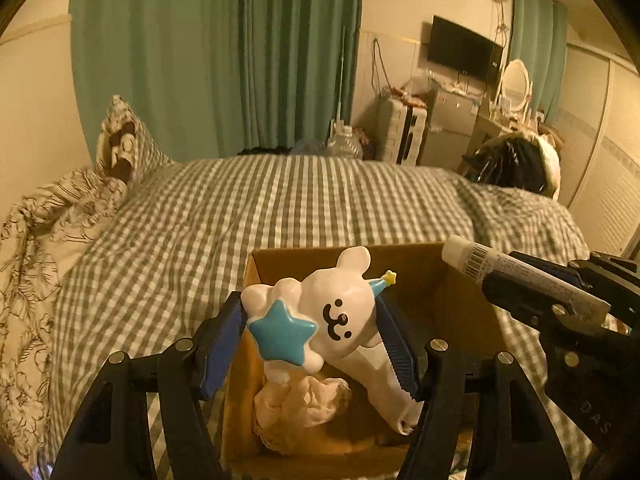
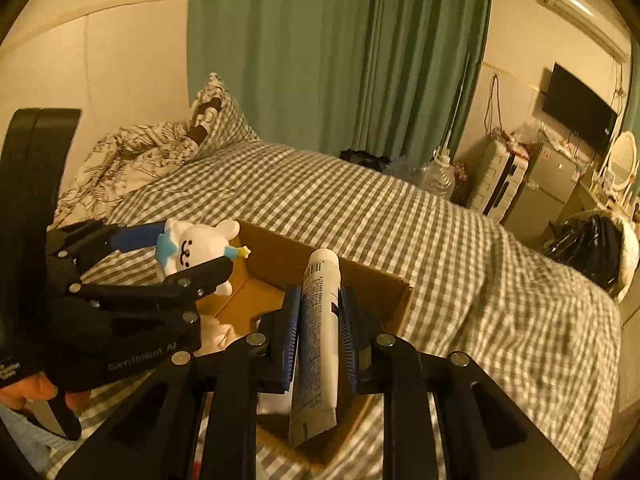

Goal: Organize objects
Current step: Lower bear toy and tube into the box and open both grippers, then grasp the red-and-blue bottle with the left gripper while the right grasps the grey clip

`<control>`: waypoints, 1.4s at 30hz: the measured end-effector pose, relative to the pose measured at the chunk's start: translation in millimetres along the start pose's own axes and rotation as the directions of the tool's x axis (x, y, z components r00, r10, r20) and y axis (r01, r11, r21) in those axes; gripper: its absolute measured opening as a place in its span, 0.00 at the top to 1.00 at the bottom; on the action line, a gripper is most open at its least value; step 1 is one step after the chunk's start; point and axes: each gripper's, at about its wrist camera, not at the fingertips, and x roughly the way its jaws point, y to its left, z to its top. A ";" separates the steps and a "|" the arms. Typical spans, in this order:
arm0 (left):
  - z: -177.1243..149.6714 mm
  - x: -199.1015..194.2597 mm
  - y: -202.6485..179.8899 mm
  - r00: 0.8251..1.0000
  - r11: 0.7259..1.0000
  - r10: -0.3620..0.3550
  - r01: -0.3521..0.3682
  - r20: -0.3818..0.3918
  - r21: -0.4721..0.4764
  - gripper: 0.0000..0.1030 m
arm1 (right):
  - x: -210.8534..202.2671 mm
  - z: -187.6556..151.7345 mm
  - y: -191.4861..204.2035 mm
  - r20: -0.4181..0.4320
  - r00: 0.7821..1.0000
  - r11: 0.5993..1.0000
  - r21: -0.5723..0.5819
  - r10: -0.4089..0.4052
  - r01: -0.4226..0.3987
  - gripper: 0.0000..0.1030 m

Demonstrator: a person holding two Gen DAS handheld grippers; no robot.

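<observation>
Cardboard box (image 1: 404, 258) sits on the bed (image 1: 280, 200), open side up. Bear toy (image 1: 320, 320) is held over the box between the left gripper (image 1: 310, 338) fingers. Crumpled cloth (image 1: 304, 404) lies in the box under the toy. Tube (image 2: 318, 332) is clamped in the right gripper (image 2: 320, 324), over the box's near right edge, right of the toy. Pillow (image 1: 124, 144) at the bed's far left end. Curtain (image 1: 216, 52) behind the bed. TV (image 1: 464, 50) on the wall far right.

White bear toy (image 1: 340, 320) and tube (image 2: 318, 328) (both gripped) above cardboard box (image 2: 372, 280).
</observation>
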 end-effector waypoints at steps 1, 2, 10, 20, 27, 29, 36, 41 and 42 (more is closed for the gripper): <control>-2.6 5.0 -0.5 1.000 1.000 0.000 0.000 -0.009 0.002 0.34 | 10.6 -0.7 -2.1 -0.013 1.000 1.000 0.011 0.009 -0.009 0.82; -5.9 9.4 -0.6 1.000 1.000 0.000 0.001 -0.018 0.003 0.34 | 18.2 -2.8 -4.7 -0.024 1.000 1.000 0.020 0.017 -0.017 0.82; -17.2 23.0 0.2 0.998 1.000 -0.010 0.009 -0.059 -0.011 0.19 | 35.7 -14.8 -8.8 -0.061 0.997 0.998 0.040 0.046 -0.044 0.76; -4.0 -52.8 -6.0 0.997 0.999 0.038 -0.036 0.064 -0.022 0.00 | -52.4 -2.6 -12.8 0.075 0.997 0.998 0.069 -0.012 0.007 0.34; -5.6 -116.1 -15.7 0.988 0.997 0.070 -0.072 0.141 0.009 0.00 | -129.1 -4.8 -9.4 0.148 0.989 0.999 0.045 -0.024 0.017 0.28; -10.9 -129.2 -17.9 0.988 0.998 0.065 -0.067 0.144 0.009 0.00 | -144.8 -8.6 -6.9 0.159 0.987 0.999 0.043 -0.023 0.017 0.26; -46.1 -155.7 -19.7 0.990 0.998 0.055 -0.058 0.129 0.018 0.00 | -179.6 -35.8 5.5 0.159 0.987 0.999 0.025 -0.031 0.028 0.23; -83.9 -154.7 -16.5 0.990 0.994 0.103 -0.104 0.098 0.014 0.00 | -171.6 -67.8 16.6 0.112 0.993 0.999 0.010 -0.046 0.045 0.22; -92.5 -151.1 -15.6 0.991 0.994 0.108 -0.109 0.083 0.008 0.00 | -164.0 -74.9 18.5 0.091 0.995 0.999 0.008 -0.044 0.044 0.22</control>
